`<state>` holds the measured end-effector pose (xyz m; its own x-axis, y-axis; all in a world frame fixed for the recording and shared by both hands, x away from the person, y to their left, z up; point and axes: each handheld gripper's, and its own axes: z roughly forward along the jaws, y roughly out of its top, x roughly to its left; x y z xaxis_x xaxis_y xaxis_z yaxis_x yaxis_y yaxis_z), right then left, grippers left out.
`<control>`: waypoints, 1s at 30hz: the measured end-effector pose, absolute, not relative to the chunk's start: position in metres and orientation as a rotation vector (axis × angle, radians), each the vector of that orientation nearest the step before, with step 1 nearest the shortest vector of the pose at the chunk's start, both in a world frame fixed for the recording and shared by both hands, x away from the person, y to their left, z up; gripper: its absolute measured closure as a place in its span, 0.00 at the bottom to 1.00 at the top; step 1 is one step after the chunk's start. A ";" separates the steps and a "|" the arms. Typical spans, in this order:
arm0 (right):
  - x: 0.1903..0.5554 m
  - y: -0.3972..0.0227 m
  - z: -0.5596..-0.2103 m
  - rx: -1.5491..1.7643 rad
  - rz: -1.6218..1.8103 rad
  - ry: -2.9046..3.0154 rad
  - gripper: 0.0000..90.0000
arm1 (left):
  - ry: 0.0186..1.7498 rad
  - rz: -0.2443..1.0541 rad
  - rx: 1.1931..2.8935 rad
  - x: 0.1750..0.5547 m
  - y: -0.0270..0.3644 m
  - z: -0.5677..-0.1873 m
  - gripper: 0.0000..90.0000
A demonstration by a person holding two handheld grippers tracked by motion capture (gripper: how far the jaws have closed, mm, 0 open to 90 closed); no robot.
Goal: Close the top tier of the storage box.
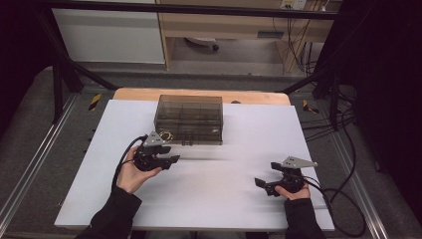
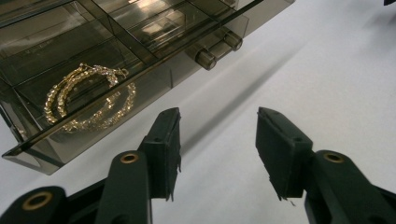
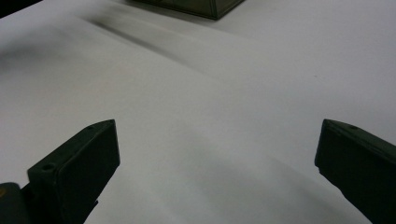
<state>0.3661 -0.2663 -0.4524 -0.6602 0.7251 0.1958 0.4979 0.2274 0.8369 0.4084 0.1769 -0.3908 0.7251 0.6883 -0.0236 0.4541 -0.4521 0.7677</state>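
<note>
A smoky clear organiser box (image 1: 189, 119) with several compartments stands at the back middle of the white table (image 1: 209, 199). Two gold hoop earrings (image 2: 86, 98) lie in its near-left compartment, also visible in the high view as hoop earrings (image 1: 165, 135). My left gripper (image 1: 171, 160) is held just in front of the box's left corner, open and with nothing between its jaws. In the left gripper view the box (image 2: 140, 28) sits just beyond the left gripper (image 2: 218, 140). My right gripper (image 1: 261, 182) rests low at the right front, open wide over bare table, as the right gripper (image 3: 215, 154) view shows.
Two small cylindrical latches (image 2: 215, 49) stick out from the box's front edge. A wooden board (image 1: 199, 94) lies under the white sheet at the back. Black cables (image 1: 343, 199) trail off the right side, and black frame bars (image 1: 64, 69) stand at the far corners.
</note>
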 end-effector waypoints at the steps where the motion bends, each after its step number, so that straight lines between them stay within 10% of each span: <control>1: 0.366 -0.266 -0.452 1.154 1.404 2.265 0.01 | 0.862 0.376 2.124 0.409 0.177 -0.391 0.59; 30: 0.366 -0.266 -0.452 1.157 1.403 2.263 0.01 | 0.897 0.426 2.109 0.421 0.173 -0.394 0.98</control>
<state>0.3660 -0.2662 -0.4524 -0.6586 0.7266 0.1956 0.4981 0.2262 0.8371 0.4208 0.1731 -0.3936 0.6935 0.7204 0.0004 0.4554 -0.4389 0.7746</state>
